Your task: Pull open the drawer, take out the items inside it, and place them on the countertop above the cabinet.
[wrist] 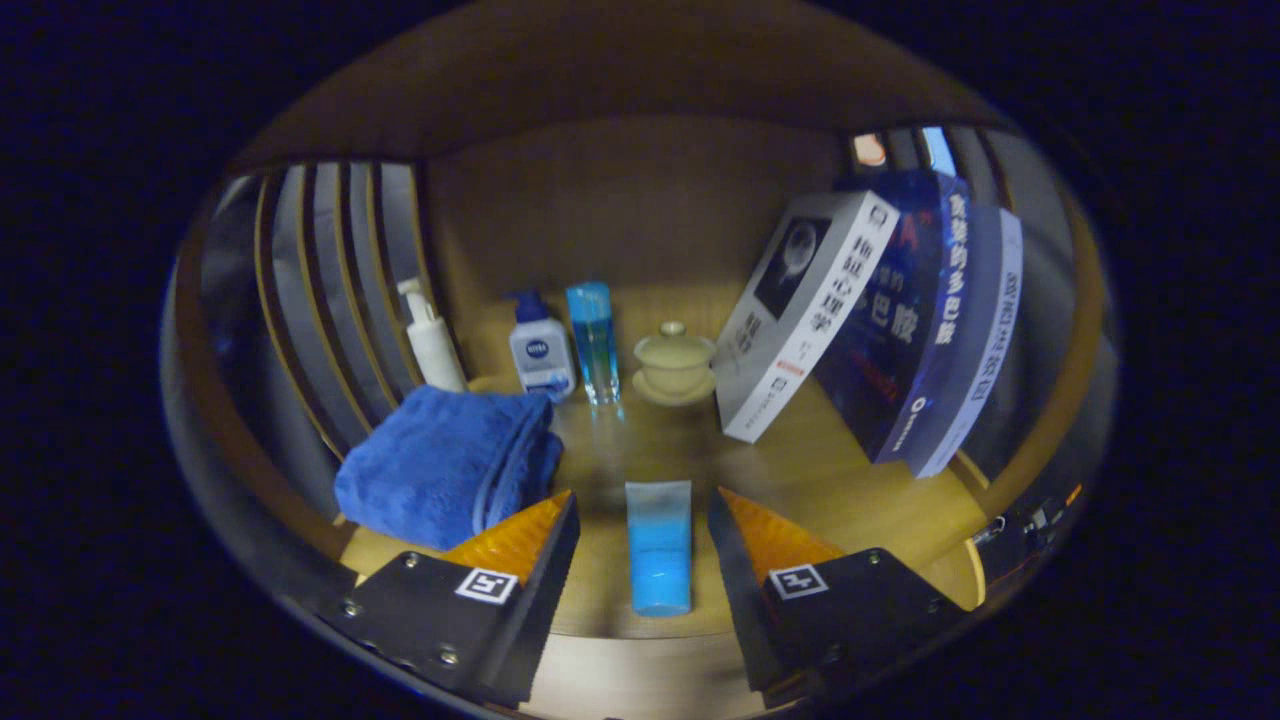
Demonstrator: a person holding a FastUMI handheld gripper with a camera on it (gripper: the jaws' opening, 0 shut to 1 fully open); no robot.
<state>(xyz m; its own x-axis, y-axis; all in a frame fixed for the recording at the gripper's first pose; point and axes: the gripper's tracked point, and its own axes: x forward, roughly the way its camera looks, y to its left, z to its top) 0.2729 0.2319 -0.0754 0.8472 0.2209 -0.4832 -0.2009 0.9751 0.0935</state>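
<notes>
A light blue squeeze tube (660,550) lies flat on the wooden countertop (830,470), lengthwise between my two fingers. My gripper (645,495) is open, with a gap on each side of the tube, so neither finger presses on it. The tube's cap end points back toward me and its flat end lies level with the fingertips.
A folded blue towel (445,465) lies just left of the left finger. Beyond stand a white pump bottle (432,345), a white bottle with a blue cap (541,355), a tall clear blue bottle (593,340) and a lidded cup on a saucer (675,362). Several books (800,310) lean at the right. Slatted walls close both sides.
</notes>
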